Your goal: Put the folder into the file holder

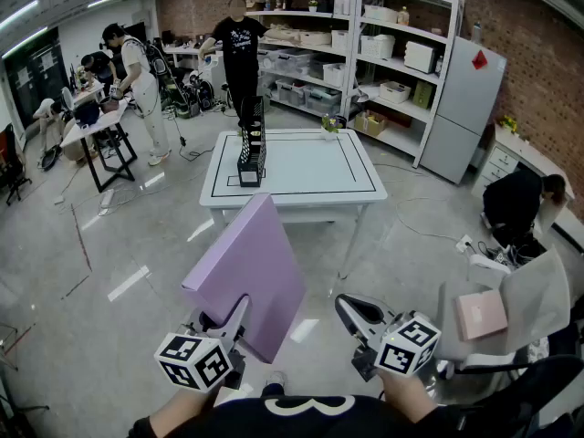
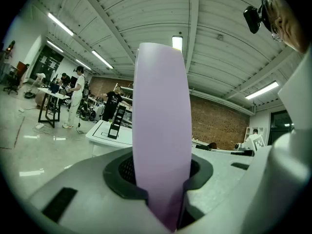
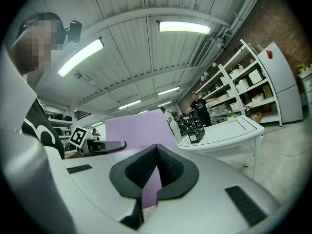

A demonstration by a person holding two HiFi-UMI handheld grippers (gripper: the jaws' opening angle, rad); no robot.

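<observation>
A large lilac folder (image 1: 251, 272) stands tilted on edge low in the head view, and my left gripper (image 1: 239, 310) is shut on its lower edge. In the left gripper view the folder (image 2: 161, 130) rises straight up from between the dark pads (image 2: 127, 177). My right gripper (image 1: 351, 310) hangs to the folder's right, apart from it, jaws together and holding nothing. From the right gripper (image 3: 156, 152) the folder (image 3: 136, 128) shows behind the jaws. The black file holder (image 1: 252, 153) stands upright at the left side of the white table (image 1: 301, 190), well ahead.
Grey floor lies between me and the table. A chair with a pink box (image 1: 481, 313) is at my right, and a person (image 1: 516, 203) crouches beyond it. Shelves (image 1: 383, 44) and a fridge (image 1: 461, 108) line the back wall. A person (image 1: 241, 48) stands behind the table, and others work at a desk (image 1: 96, 121) on the left.
</observation>
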